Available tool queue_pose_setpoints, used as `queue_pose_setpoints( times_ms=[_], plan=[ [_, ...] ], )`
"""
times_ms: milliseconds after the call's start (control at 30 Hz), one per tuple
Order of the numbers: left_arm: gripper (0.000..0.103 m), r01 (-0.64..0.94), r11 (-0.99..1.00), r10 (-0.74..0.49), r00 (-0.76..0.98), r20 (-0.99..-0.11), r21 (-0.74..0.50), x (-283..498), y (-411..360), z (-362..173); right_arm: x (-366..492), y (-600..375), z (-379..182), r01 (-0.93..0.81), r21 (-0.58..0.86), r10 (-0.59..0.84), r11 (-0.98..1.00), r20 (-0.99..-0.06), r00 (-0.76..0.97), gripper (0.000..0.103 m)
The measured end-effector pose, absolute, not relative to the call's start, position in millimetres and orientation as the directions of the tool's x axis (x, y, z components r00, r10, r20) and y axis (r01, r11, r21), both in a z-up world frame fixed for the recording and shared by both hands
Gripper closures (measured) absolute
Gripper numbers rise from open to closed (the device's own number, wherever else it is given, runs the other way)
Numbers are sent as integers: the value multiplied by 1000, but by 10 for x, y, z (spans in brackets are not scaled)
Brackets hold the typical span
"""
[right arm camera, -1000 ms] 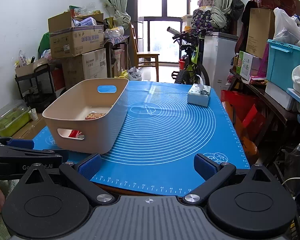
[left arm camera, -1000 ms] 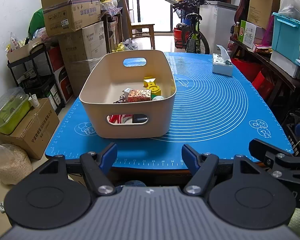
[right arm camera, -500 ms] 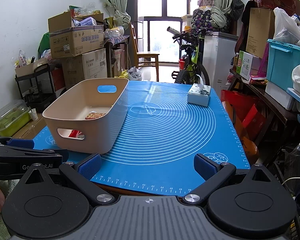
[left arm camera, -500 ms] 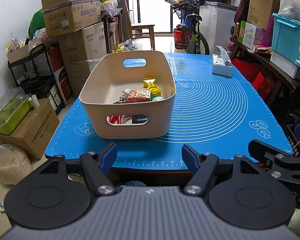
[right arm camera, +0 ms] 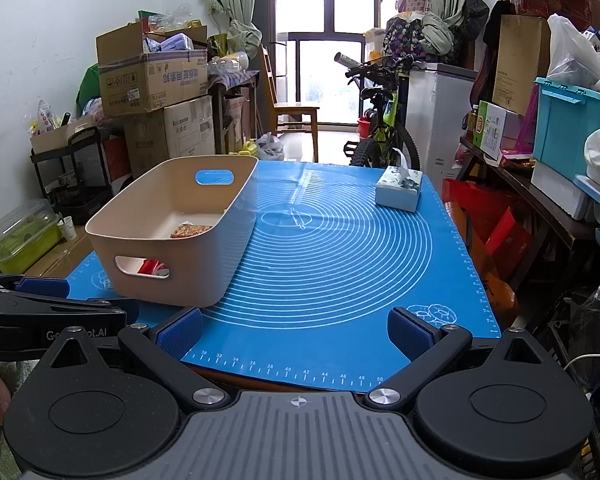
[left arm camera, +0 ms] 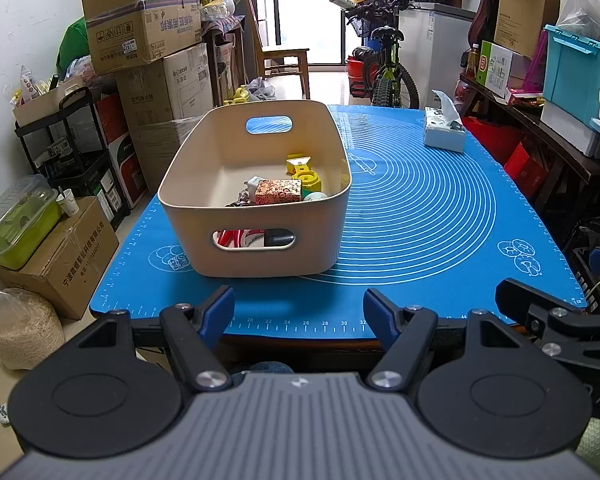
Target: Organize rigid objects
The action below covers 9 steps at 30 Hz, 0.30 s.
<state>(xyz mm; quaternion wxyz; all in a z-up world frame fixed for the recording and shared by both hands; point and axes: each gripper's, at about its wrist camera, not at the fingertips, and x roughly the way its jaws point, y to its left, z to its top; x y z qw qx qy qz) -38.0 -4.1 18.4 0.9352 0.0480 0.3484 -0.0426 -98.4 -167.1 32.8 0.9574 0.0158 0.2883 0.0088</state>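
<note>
A beige plastic bin (left arm camera: 204, 168) (right arm camera: 228, 236) stands on the left part of the blue mat (left arm camera: 420, 208) (right arm camera: 340, 264). It holds several small objects: a patterned box (left arm camera: 278, 191) (right arm camera: 190, 230), yellow toy pieces (left arm camera: 302, 168) and a red item (left arm camera: 230, 238) seen through the handle slot. My left gripper (left arm camera: 299, 310) is open and empty at the mat's near edge, in front of the bin. My right gripper (right arm camera: 294, 334) is open and empty at the near edge, right of the bin.
A tissue box (left arm camera: 444, 134) (right arm camera: 399, 192) sits at the mat's far right. Cardboard boxes (left arm camera: 140, 32) and a rack line the left wall. A bicycle (right arm camera: 380, 120) stands behind the table. Shelves with a teal crate (left arm camera: 576, 76) run along the right.
</note>
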Motion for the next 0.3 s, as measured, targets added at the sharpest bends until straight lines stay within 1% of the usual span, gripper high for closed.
queue_pose_setpoints(
  times_ms=[300],
  plan=[
    [31,122,991,-59,750,-659,51,-371,-53,203,-981,-1671,315,-7,37,26,999,-554,832,4]
  ],
)
